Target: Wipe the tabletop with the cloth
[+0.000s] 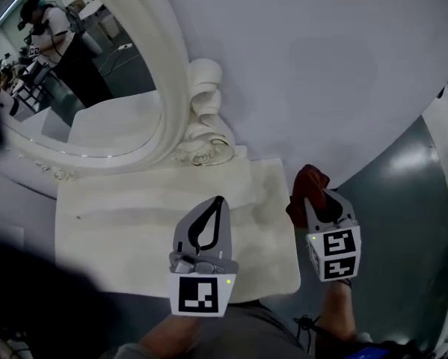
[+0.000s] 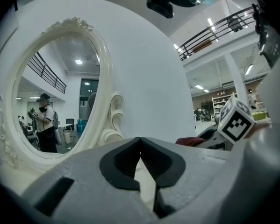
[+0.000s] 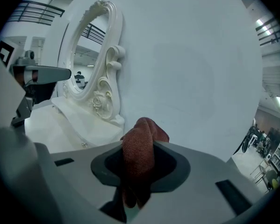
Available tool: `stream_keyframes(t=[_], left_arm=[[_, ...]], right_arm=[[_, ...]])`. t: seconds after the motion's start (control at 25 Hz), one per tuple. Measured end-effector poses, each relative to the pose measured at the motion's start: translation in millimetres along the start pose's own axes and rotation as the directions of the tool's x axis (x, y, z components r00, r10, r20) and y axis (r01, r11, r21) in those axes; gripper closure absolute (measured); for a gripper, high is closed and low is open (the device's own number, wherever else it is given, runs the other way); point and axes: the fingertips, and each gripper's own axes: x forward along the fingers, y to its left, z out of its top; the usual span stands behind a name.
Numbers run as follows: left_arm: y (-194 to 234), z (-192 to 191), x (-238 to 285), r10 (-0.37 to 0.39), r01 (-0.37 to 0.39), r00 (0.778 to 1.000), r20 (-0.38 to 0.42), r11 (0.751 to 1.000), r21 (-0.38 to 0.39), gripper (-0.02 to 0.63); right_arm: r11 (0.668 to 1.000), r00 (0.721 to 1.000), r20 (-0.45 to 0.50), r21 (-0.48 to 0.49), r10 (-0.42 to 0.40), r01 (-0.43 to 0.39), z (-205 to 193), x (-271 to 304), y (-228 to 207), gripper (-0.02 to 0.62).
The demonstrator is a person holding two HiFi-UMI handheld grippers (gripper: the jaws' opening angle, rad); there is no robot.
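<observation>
A rust-red cloth (image 1: 307, 182) is bunched between the jaws of my right gripper (image 1: 319, 197), which is shut on it. It hangs just off the right edge of the white tabletop (image 1: 119, 238). In the right gripper view the cloth (image 3: 139, 149) fills the gap in the gripper (image 3: 140, 171) and bulges past the tips. My left gripper (image 1: 218, 203) hovers over the right half of the tabletop, its jaws meeting at the tips with nothing between them. The left gripper view shows the same shut tips (image 2: 140, 141), with the cloth (image 2: 192, 141) to their right.
An oval mirror (image 1: 81, 73) in an ornate white frame (image 1: 197, 118) stands along the table's back edge against a white wall (image 1: 321, 66). Grey-green floor (image 1: 403, 200) lies to the right of the table. A person shows in the mirror's reflection.
</observation>
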Motion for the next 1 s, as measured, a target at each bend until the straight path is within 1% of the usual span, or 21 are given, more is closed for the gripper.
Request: stream_keyframes(t=[0.12,0.24,0.36,0.52,0.68,0.88,1.0], left_arm=[[13.8,7.9,-6.8,0.052,-0.051,0.998,0.033,0.998,-0.024,0.591],[35.7,9.4,-19.7,0.109,-0.105,0.992,0.065,0.993,-0.057,0.592],[64.5,5.6,-38.3,0.169,-0.164,0.983,0.073,0.983,-0.079,0.592],[110.1,-5.7,-69.7,0.245,-0.238,0.967,0.066,0.966,-0.100,0.591],[163.0,-22.4,-112.0,0.347,-0.341,0.937,0.041,0.935,-0.101,0.591],[222.6,-54.1,-171.0,0.453,-0.453,0.891,-0.016,0.888,-0.080,0.592],[248.8,-71.5,-196.3,0.496,-0.498,0.867,-0.047,0.861,-0.104,0.591]], right_arm=[[0.999,0.999,0.040,-0.038,-0.005,0.006,17.0,-8.4,1.2,0.491],[0.998,0.998,0.068,-0.068,0.012,-0.008,31.8,-11.7,18.8,0.491],[0.994,0.995,0.085,-0.103,0.056,-0.047,47.2,-8.9,49.0,0.491],[0.985,0.989,0.097,-0.137,0.115,-0.102,63.9,-3.1,100.7,0.491],[0.965,0.973,0.103,-0.183,0.209,-0.188,82.9,4.8,168.3,0.491],[0.920,0.937,0.087,-0.236,0.339,-0.312,96.2,15.9,263.7,0.491],[0.892,0.915,0.077,-0.269,0.395,-0.363,102.5,20.2,310.2,0.491]])
